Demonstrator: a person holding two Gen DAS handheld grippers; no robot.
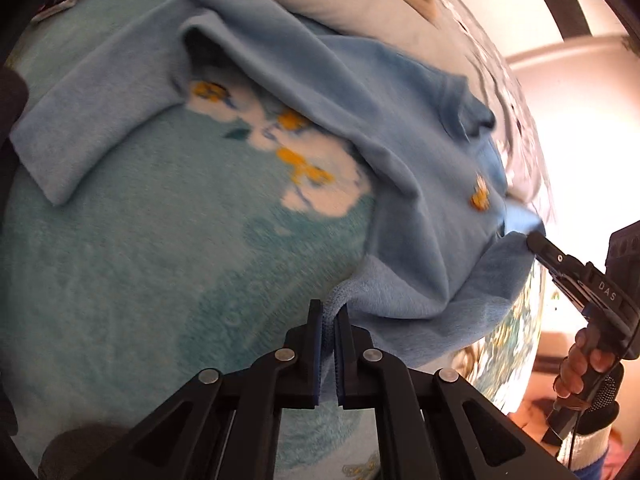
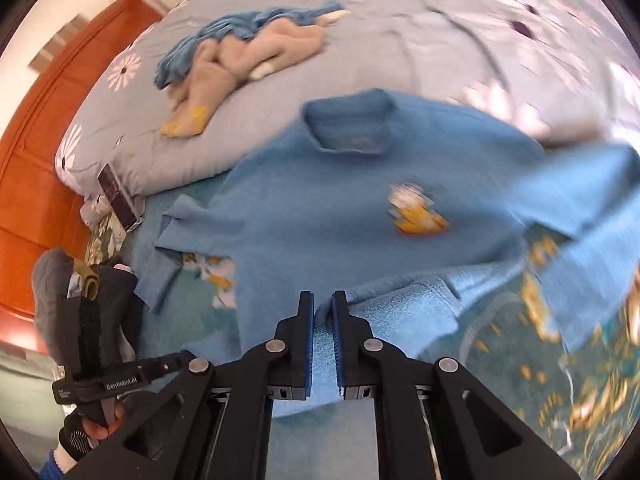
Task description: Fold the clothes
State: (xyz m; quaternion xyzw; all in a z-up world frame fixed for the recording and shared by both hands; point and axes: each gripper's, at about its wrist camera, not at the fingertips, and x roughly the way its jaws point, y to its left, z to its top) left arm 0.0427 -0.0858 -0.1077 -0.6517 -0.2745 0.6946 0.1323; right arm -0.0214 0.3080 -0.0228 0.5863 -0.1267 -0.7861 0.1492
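Headboard (image 2: 44, 128): orange-red wood, at the far left of the right wrist view.
Phone (image 2: 118, 196): dark, lying at the edge of the grey flowered duvet (image 2: 360, 40), near the headboard.
Heap of clothes (image 2: 240, 48): blue and tan pieces bunched together on the duvet, well apart from the sweater.
Left gripper (image 1: 329, 312): fingers closed on the hem of the blue sweater (image 2: 340, 200), cloth pinched between the blue pads.
Blue sweater: spread on the teal flowered blanket (image 1: 140, 260) on the bed, collar toward the duvet, a yellow motif on the chest; one sleeve lies flat to the left, the other is blurred at the right.
Right gripper (image 2: 323, 304): fingers closed on the sweater's hem, a fold of blue cloth running between them.
Hem: lifted off the blanket at both grippers, its fuzzier inner side showing.
Hand (image 1: 580, 368): wrapped around the right gripper's handle, at the right edge of the left wrist view.
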